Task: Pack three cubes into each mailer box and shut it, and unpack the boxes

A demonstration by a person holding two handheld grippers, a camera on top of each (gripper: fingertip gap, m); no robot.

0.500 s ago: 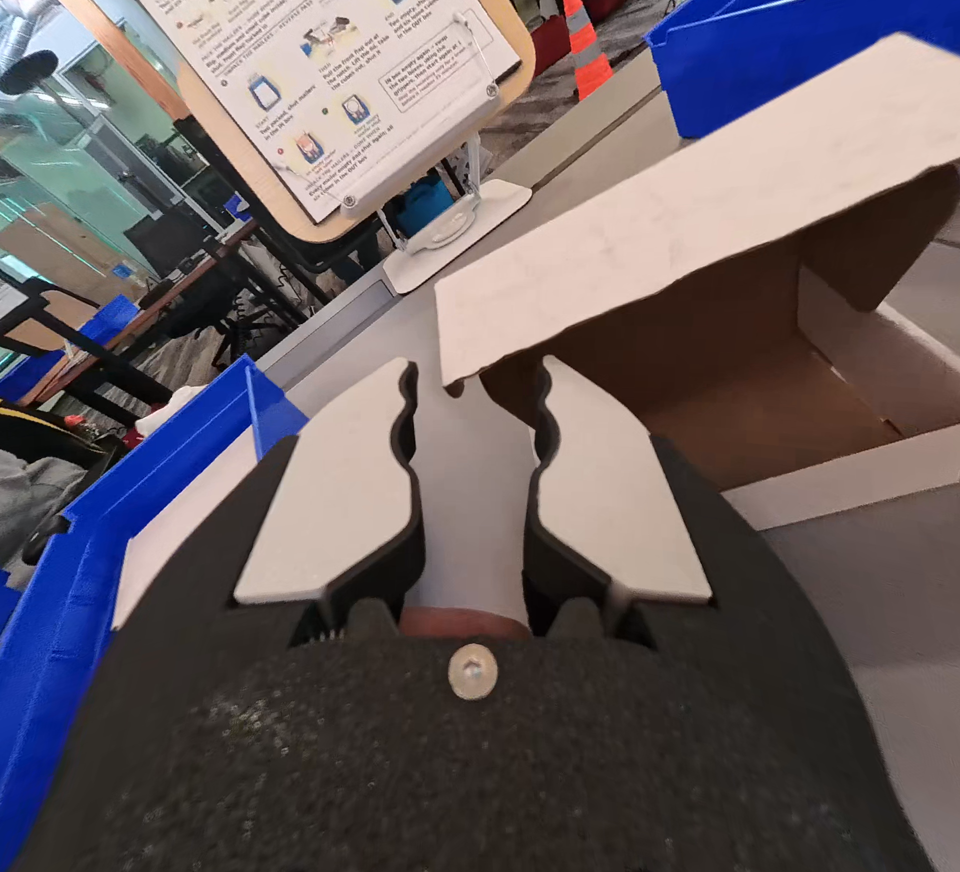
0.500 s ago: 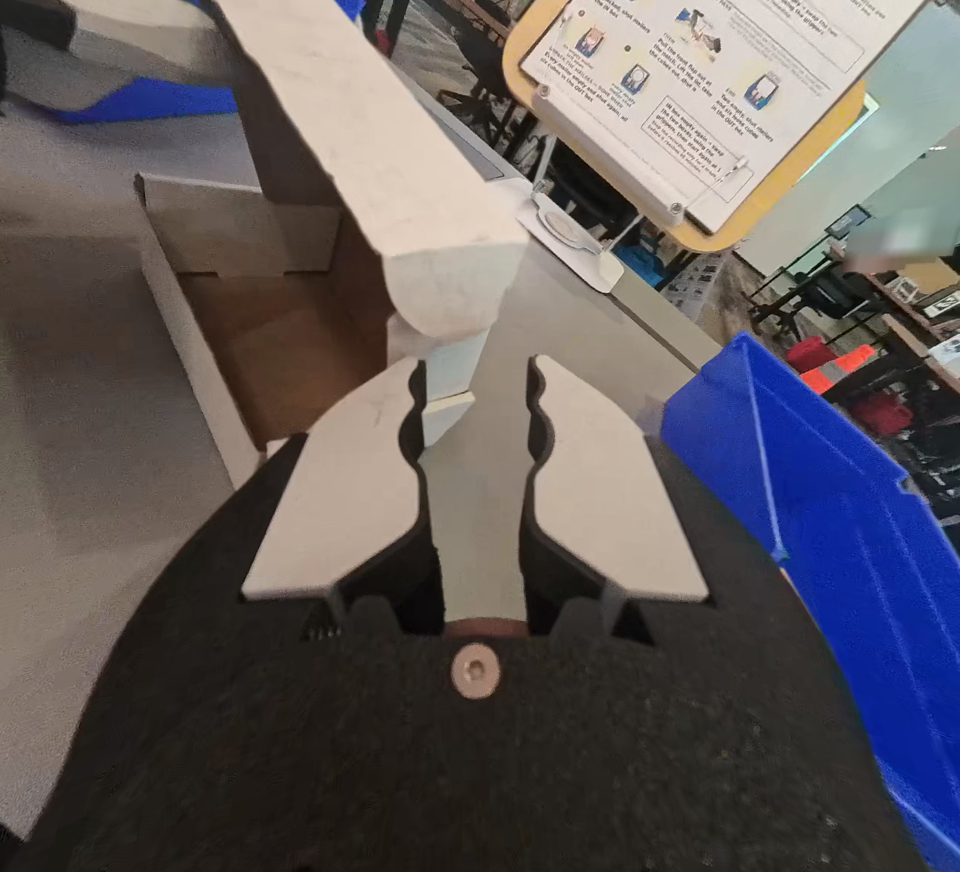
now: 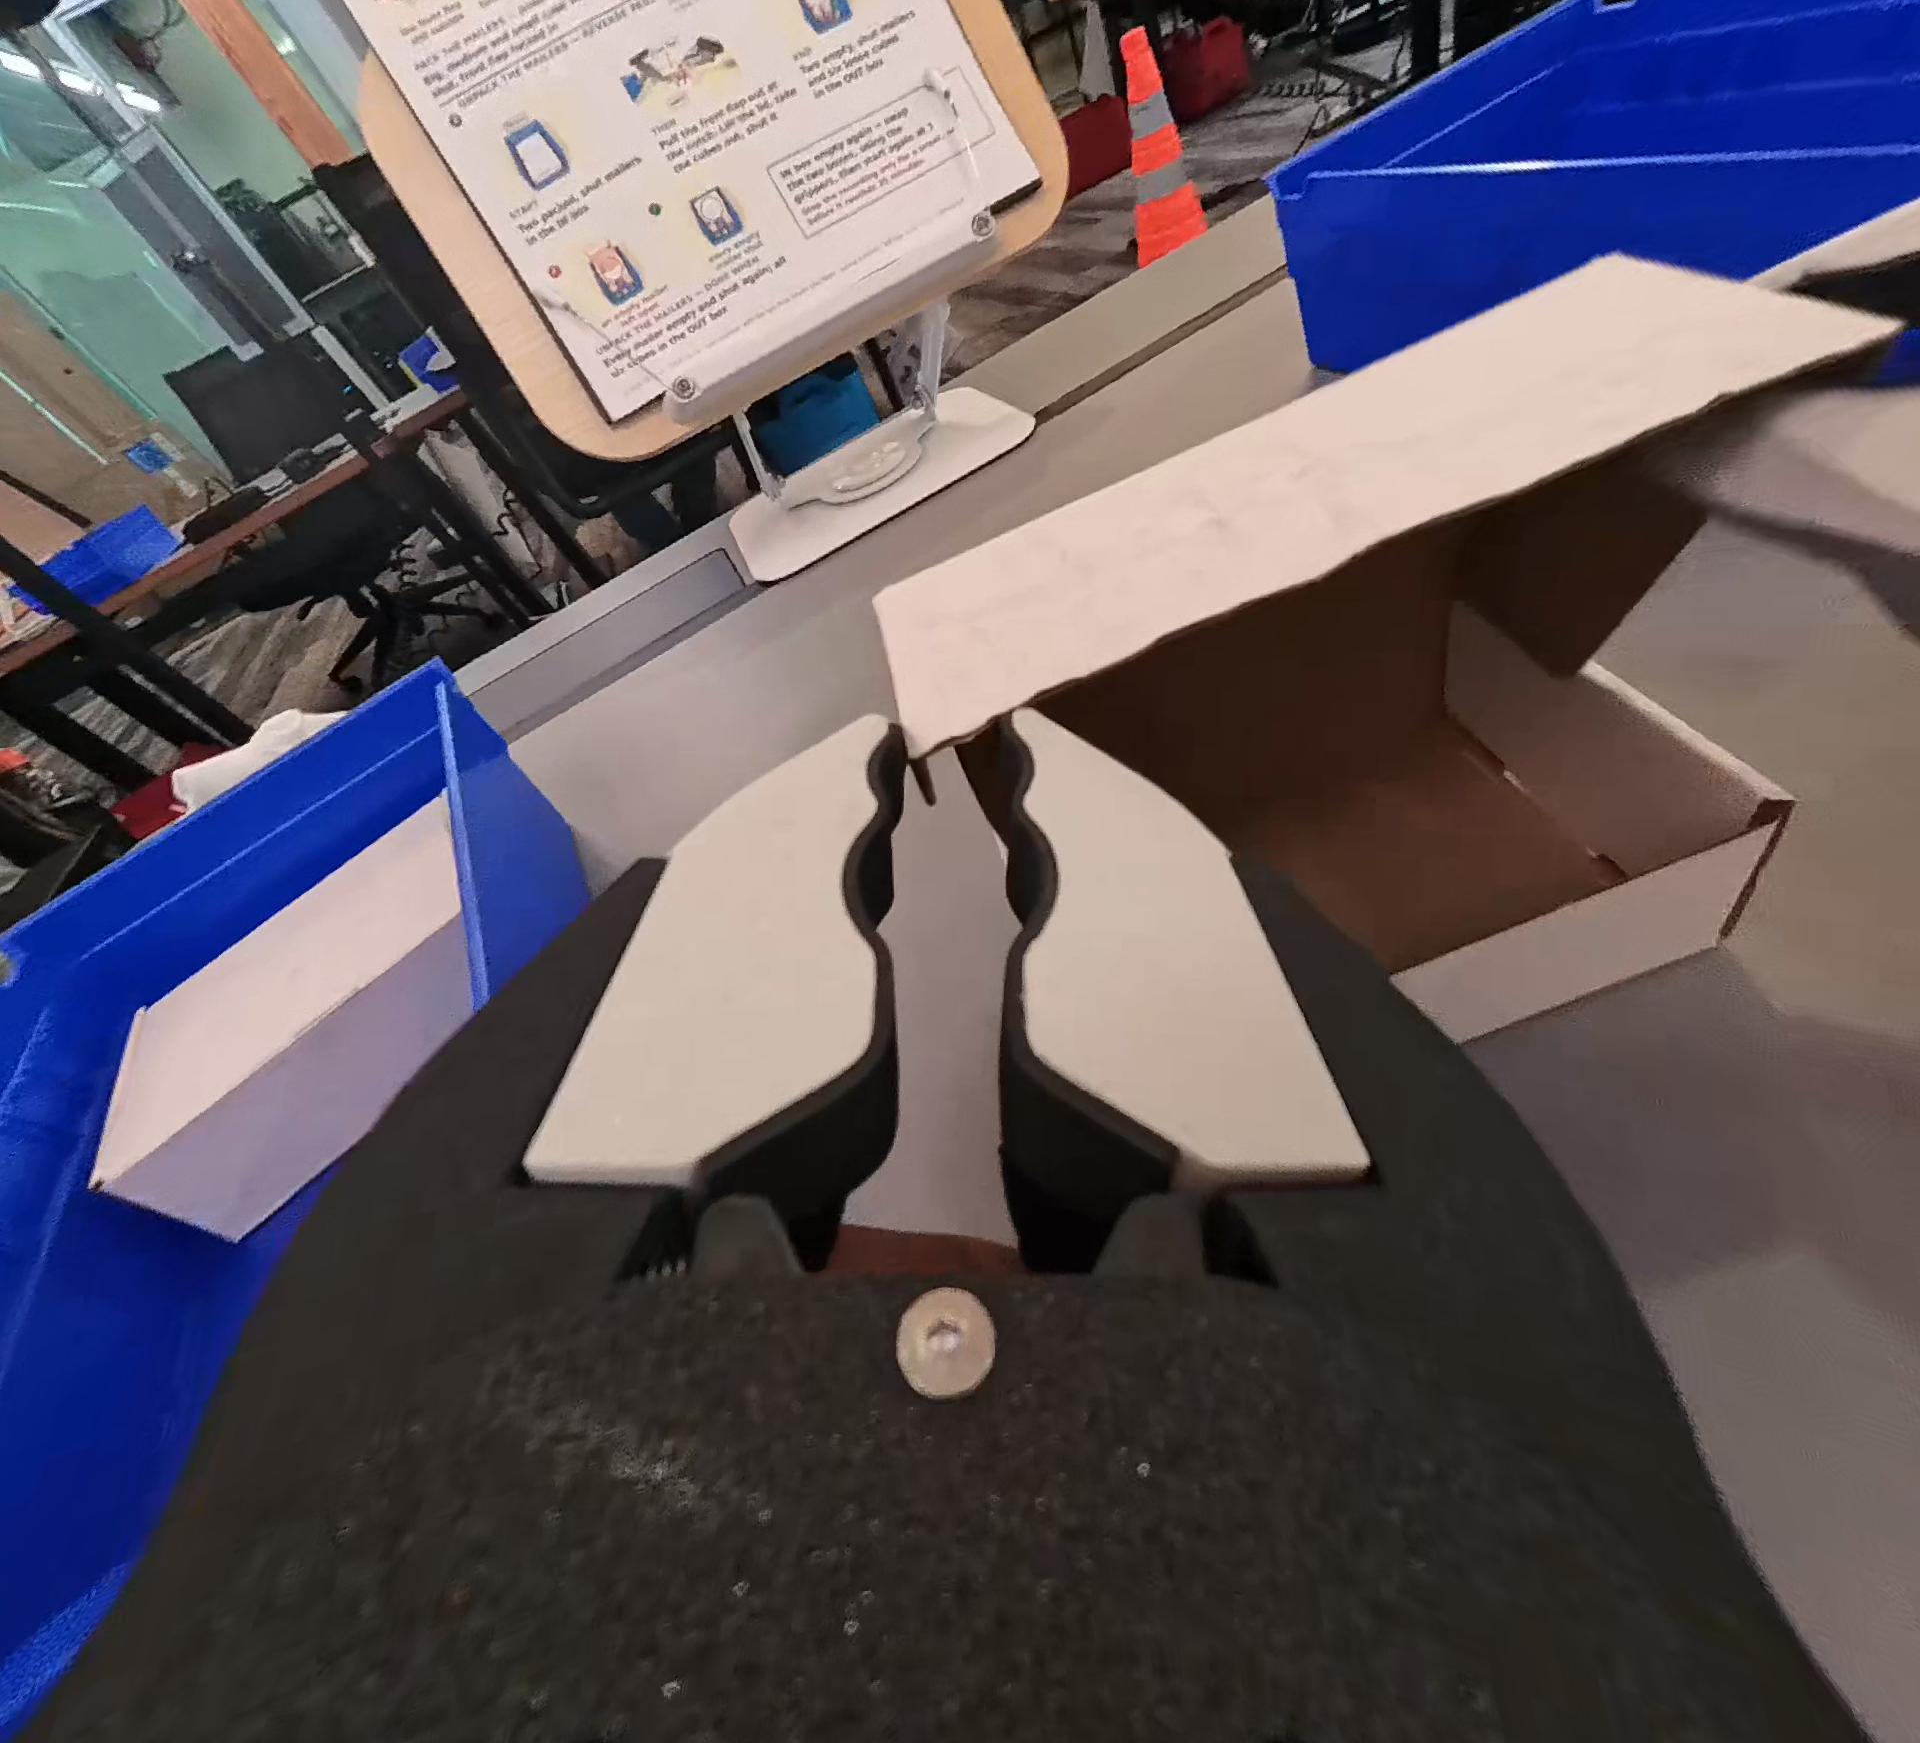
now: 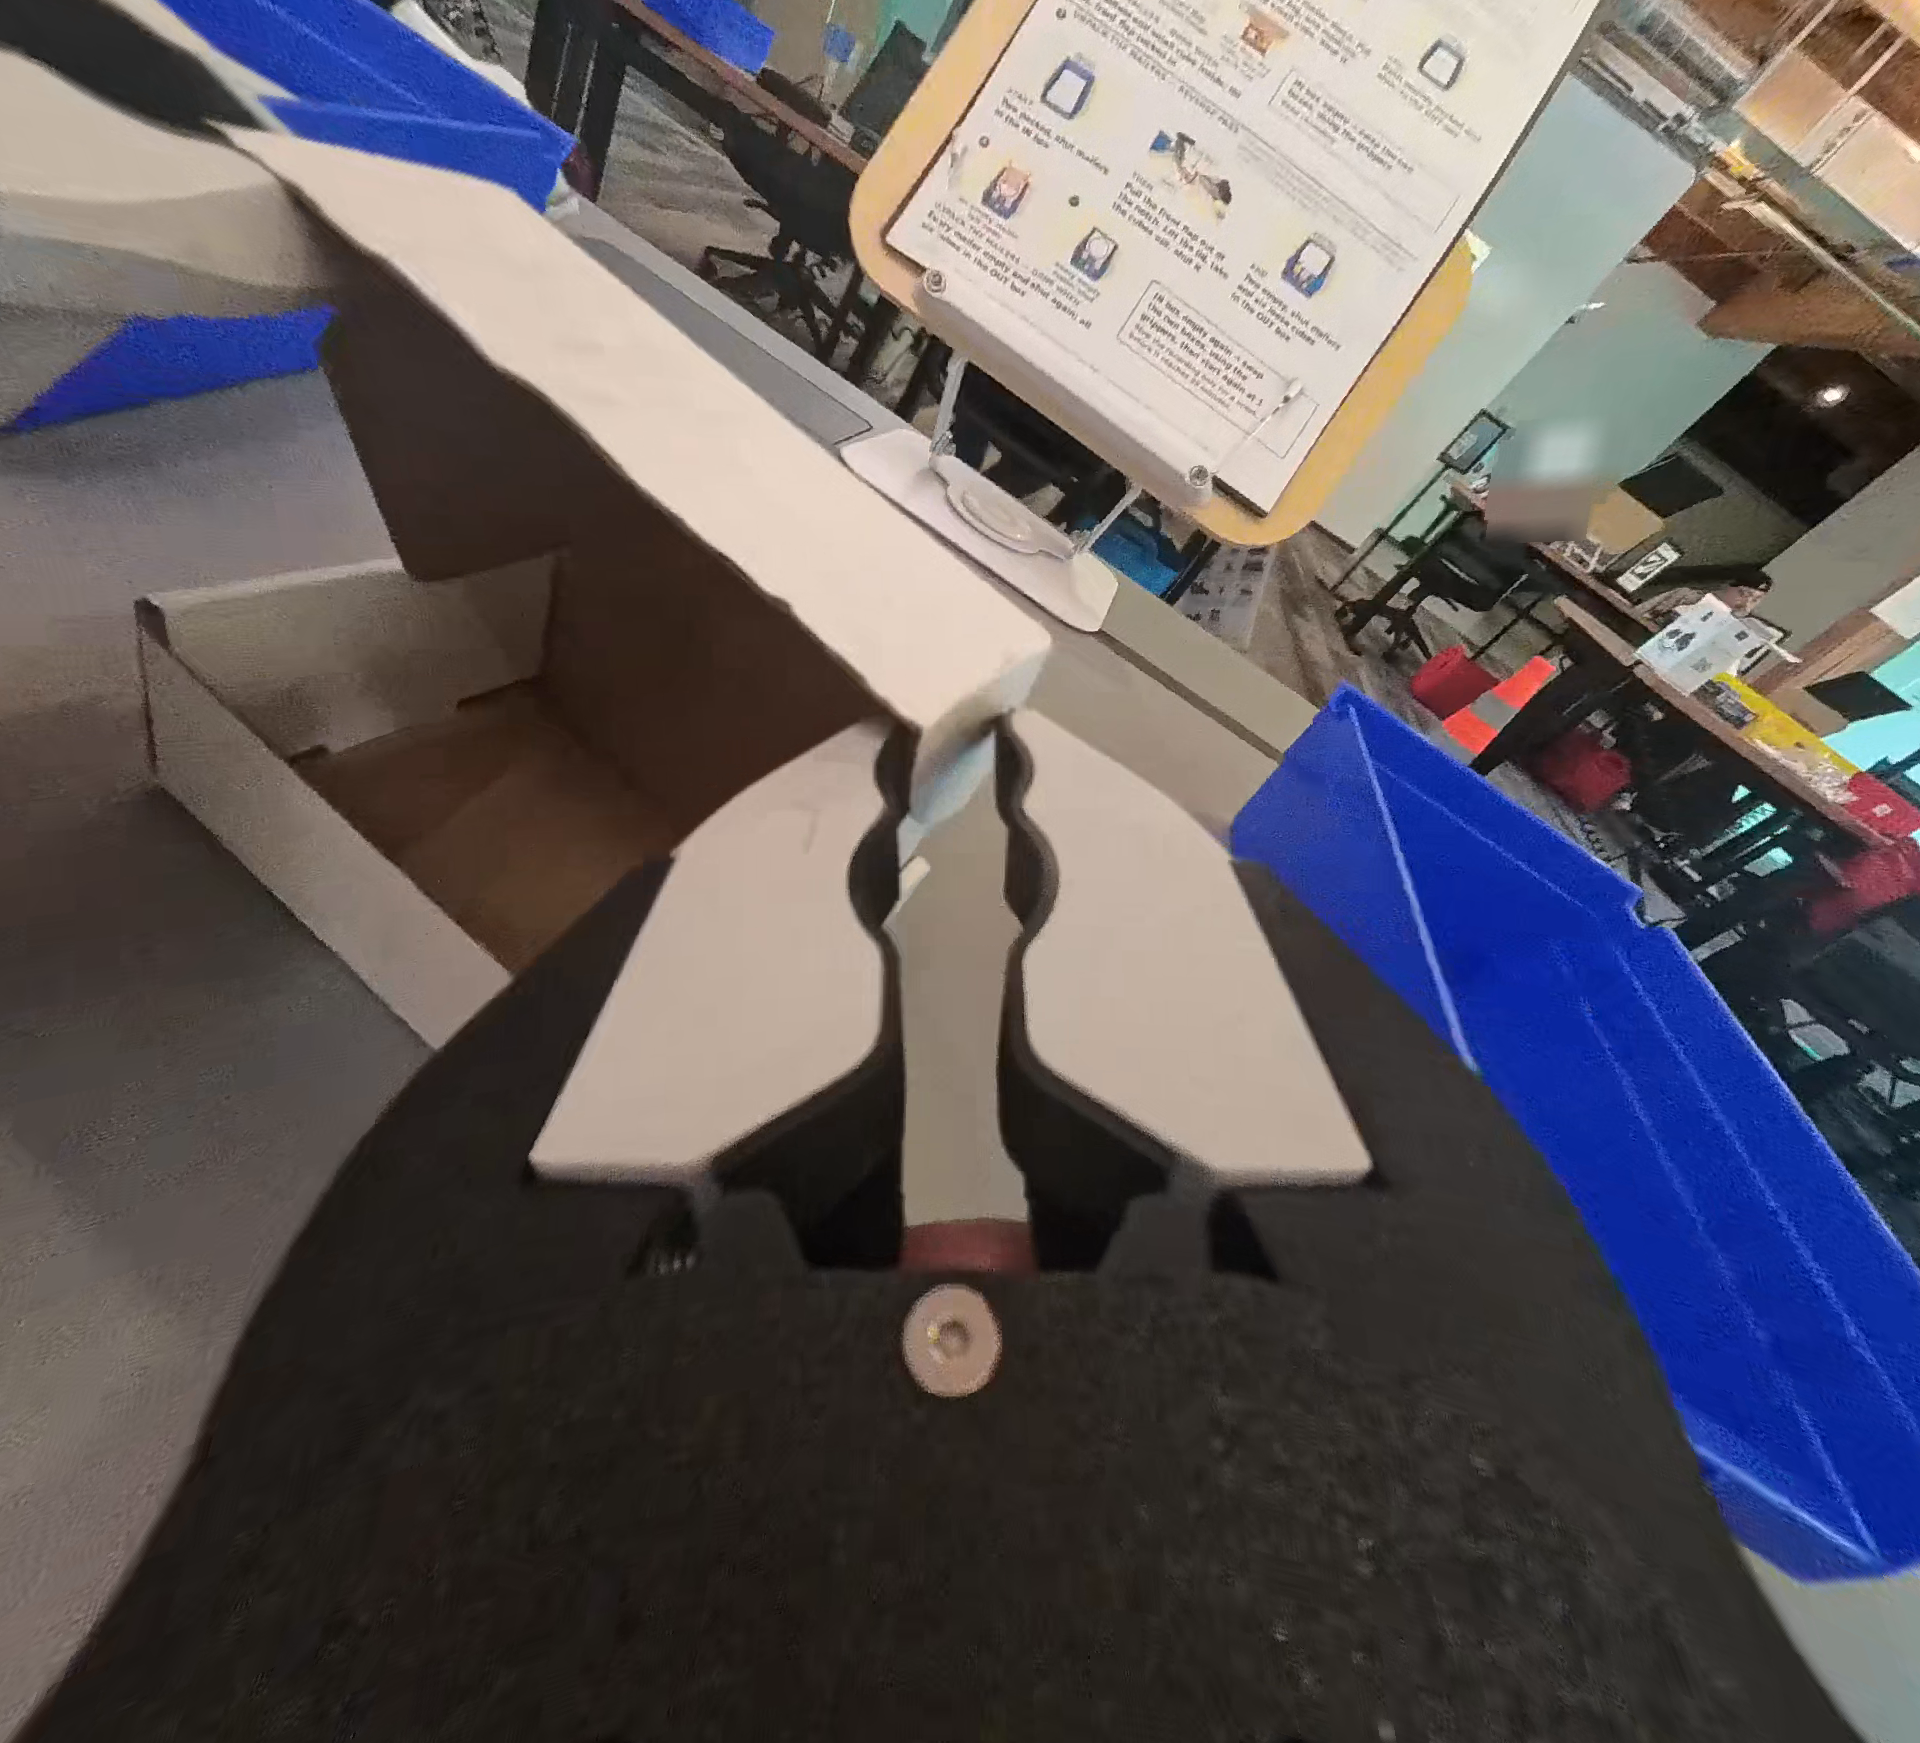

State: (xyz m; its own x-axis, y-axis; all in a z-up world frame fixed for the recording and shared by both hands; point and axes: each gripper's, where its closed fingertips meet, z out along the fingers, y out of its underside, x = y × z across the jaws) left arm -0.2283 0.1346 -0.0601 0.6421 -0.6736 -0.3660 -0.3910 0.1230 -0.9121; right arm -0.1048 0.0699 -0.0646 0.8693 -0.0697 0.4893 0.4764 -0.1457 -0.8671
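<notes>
On table: mailer box (image 3: pixel 1558 872) open | left tongs (image 3: pixel 951 737), right tongs (image 4: pixel 956 737) pinch lid corners

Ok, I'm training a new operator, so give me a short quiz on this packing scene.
1. True or false: the box's lid is fully shut.
2. What sits between the right claw's fingertips? A the lid's flap, B a cube, C nothing.
3. What colour are the bins?
Key: 1 false, it is half raised; 2 A; 3 blue.
</notes>
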